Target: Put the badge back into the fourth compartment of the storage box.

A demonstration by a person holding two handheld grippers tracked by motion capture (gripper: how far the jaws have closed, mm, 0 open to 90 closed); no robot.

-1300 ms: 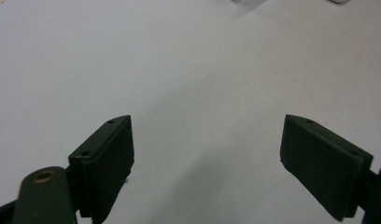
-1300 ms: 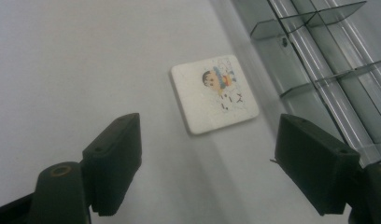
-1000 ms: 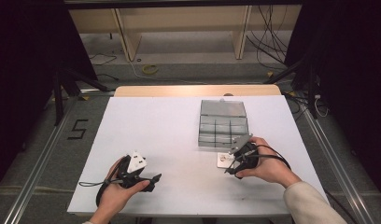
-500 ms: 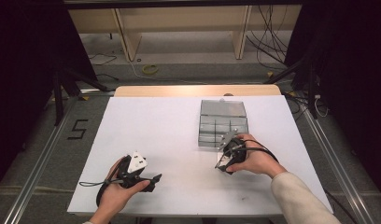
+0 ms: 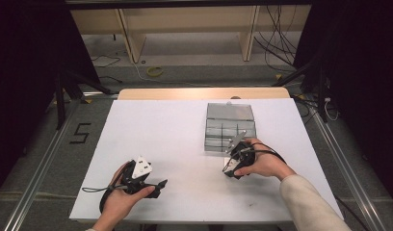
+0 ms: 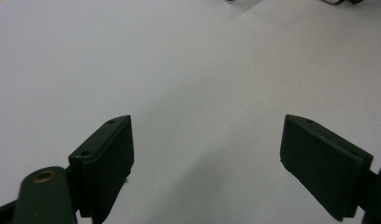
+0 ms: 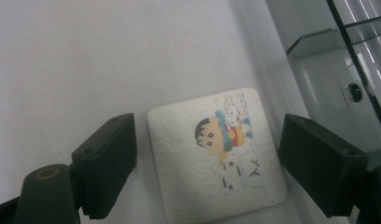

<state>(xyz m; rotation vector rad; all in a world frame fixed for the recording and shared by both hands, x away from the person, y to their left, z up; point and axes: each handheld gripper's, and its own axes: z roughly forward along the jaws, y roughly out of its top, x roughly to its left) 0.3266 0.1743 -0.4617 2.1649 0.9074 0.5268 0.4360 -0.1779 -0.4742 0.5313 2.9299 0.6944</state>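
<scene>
White square packet (image 7: 216, 151) flat on table (image 7: 62, 56), between wide-open right gripper (image 7: 207, 163) jaws, untouched, beside clear box (image 7: 338, 70).

Probably a lab: metal rails (image 5: 38, 179), loose cables (image 5: 276, 45), dark curtains (image 5: 26, 62).

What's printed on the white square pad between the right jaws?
A colourful cartoon child figure on the white square pad; clearest in the right gripper view.

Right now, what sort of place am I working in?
Probably a lab or recording workspace, not a home: a white table framed by metal rails, dark curtains on both sides, loose cables on the floor behind, and a taped number 5 beside the table.
</scene>
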